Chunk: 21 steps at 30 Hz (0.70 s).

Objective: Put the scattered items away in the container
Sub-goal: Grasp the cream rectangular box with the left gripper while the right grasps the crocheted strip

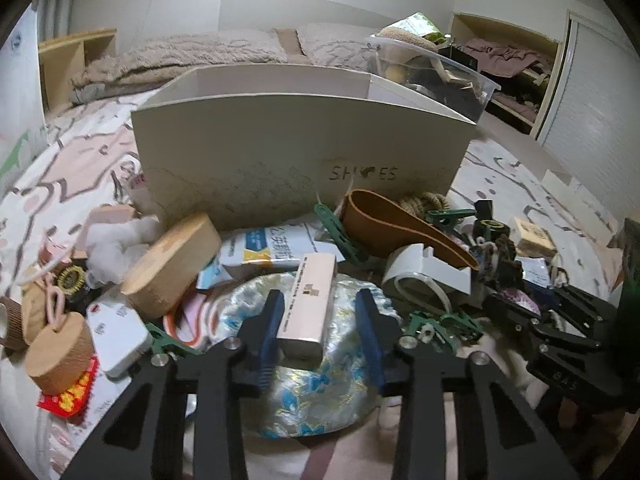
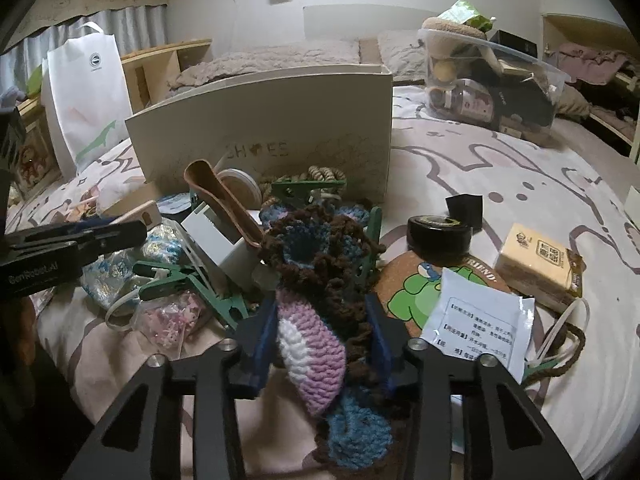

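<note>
Left gripper (image 1: 320, 320): jaws straddle pale slim box (image 1: 309, 304); left pad touches box, right pad stands clear, so no grip yet. Box lies on floral fabric (image 1: 320, 384) in clutter just before shoe box (image 1: 296, 148).

Right gripper (image 2: 322, 332): clamped on crochet piece (image 2: 316, 320), bulk of it hanging loose.

Advice:
- centre left jaws on box before squeezing
- lift both straight up, clear of green clips (image 2: 192, 284)
- carry over near wall, release inside

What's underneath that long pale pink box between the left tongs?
The pale pink box lies on a shiny blue-and-white floral fabric pouch, with a blue-printed white packet under its far end. Whatever lies beneath the pouch is covered.
</note>
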### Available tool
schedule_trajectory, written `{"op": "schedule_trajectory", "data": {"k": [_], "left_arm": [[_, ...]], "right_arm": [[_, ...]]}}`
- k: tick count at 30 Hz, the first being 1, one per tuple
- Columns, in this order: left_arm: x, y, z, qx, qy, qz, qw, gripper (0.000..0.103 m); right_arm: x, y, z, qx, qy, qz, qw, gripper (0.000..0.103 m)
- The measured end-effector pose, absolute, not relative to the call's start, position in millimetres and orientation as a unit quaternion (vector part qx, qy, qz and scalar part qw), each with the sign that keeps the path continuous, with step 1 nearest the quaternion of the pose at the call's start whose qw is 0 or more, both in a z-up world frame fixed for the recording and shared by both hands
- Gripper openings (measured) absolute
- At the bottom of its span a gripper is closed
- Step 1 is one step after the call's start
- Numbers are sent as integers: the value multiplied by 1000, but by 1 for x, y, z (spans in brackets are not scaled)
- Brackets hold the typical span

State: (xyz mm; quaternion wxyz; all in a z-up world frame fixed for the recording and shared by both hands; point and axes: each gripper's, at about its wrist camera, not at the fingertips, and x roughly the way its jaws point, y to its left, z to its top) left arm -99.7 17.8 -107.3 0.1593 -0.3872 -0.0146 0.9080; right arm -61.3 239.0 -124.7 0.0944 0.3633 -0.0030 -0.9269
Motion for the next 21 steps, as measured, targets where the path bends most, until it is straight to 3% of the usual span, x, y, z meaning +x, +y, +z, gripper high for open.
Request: {"op": "schedule_trajectory", "data": {"k": [2,6,21], "left_arm": [[-99,18,-108,-389,-15,906,165,20],[-97,19,-109,-386,-15,907,165,19],[-86,9,-104,-375,-25,915,150,19]], "right_arm": [[-60,239,-124,361,-3,-928,95,33],[-58,242,-120,352,-12,-931,93,25],[-51,280,-85,302,-62,-949,62,22]]}}
